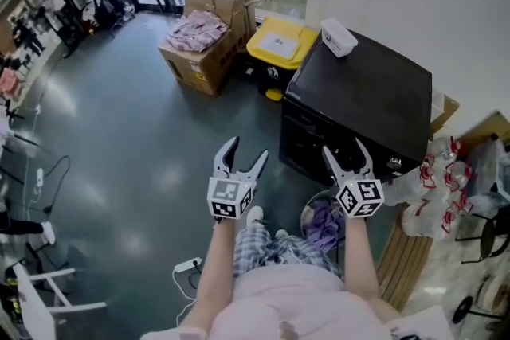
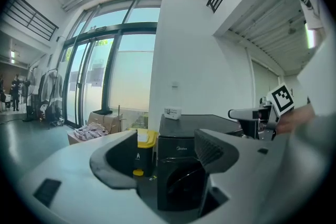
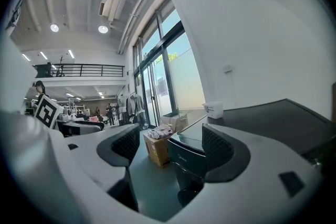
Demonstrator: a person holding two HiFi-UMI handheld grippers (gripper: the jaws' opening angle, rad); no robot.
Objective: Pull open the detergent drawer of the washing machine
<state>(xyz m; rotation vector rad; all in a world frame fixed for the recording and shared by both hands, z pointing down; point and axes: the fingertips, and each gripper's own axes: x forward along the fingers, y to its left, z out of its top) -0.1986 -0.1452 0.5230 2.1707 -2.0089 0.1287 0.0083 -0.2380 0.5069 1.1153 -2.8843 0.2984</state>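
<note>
Ahead of you and a little to your right, the black washing machine (image 1: 358, 84) stands against the white wall, with a small white box (image 1: 339, 37) on its top and a yellow bin (image 1: 280, 44) just beside it. The detergent drawer should be in the upper band of the front face, but its outline and handle are too dark to pick out from here.

Your left gripper (image 1: 247, 149) hangs over the floor, well apart from the machine, with its jaws spread and nothing between them. Your right gripper (image 1: 344, 149) is nearer, hovering in front of the upper front edge but not touching it. Its jaws are spread too and hold nothing.

You look to be at the approach, with the drawer shut and untouched. The right gripper seems the better placed to do the work (the left has farther to go). The next move probably calls for lowering it to that upper front band, finding the drawer's lip, closing the jaws on it, then drawing straight back toward yourself. Mind the laundry basket (image 1: 323, 219) by your feet.
</note>
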